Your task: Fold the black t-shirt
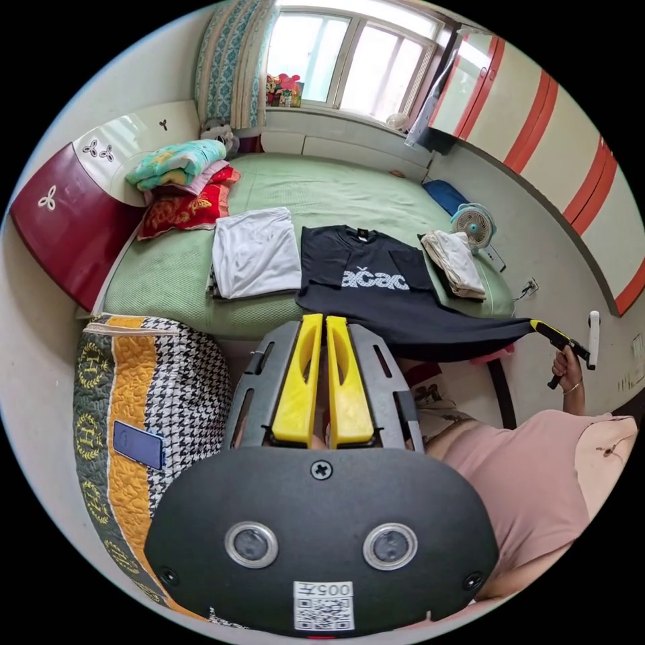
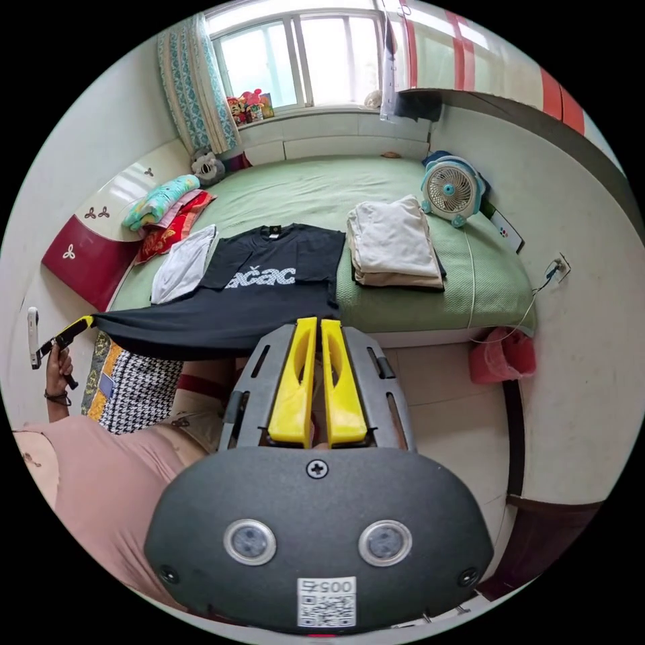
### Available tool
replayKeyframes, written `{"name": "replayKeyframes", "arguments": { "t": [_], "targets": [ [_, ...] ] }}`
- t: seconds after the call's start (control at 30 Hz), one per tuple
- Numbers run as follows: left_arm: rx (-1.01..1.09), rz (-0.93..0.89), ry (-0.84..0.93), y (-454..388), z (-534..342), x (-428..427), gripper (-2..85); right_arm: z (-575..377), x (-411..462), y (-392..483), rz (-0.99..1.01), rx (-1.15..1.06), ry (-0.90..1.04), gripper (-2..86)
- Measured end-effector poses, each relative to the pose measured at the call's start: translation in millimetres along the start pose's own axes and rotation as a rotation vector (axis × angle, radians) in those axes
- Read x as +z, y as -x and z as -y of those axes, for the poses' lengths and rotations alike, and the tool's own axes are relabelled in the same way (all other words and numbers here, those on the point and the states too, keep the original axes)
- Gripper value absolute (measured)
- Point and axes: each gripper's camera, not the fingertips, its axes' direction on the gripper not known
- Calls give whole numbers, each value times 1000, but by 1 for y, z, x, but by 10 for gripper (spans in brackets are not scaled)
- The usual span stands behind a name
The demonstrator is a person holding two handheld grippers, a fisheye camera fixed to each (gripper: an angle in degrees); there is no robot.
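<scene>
The black t-shirt point(image 1: 376, 282) with a white chest print lies face up on the green bed point(image 1: 322, 188), collar toward the window. Its hem is pulled off the near bed edge and stretched taut between both grippers. My left gripper point(image 1: 321, 319) is shut on one hem corner; in the right gripper view the left gripper point(image 2: 84, 324) is at the far left, held in a hand. My right gripper point(image 2: 317, 322) is shut on the other end of the black t-shirt point(image 2: 269, 275) hem; the left gripper view has the right gripper point(image 1: 537, 327) at the right.
A folded white garment point(image 1: 255, 252) lies left of the shirt and a beige folded stack point(image 1: 457, 262) lies right of it. A small fan point(image 1: 474, 225) and pillows point(image 1: 181, 195) sit on the bed. A patterned quilted bundle point(image 1: 141, 403) stands by the bed. A person in a pink top point(image 1: 537, 470) stands close.
</scene>
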Motion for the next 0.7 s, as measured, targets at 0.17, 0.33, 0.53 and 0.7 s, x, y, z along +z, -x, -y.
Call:
{"name": "replayKeyframes", "arguments": {
  "t": [0.17,0.33,0.53,0.7],
  "targets": [
    [-3,-1,38,3,37,34,4,20,28,-3,-3,22,39,-15],
    [31,-8,49,5,95,65,5,54,55,-9,-9,43,43,-15],
    [100,-2,97,8,203,132,8,132,107,-12,-42,0,38,-16],
    [82,-4,120,14,315,204,18,246,180,-18,-84,-12,27,-15]
  ]
}}
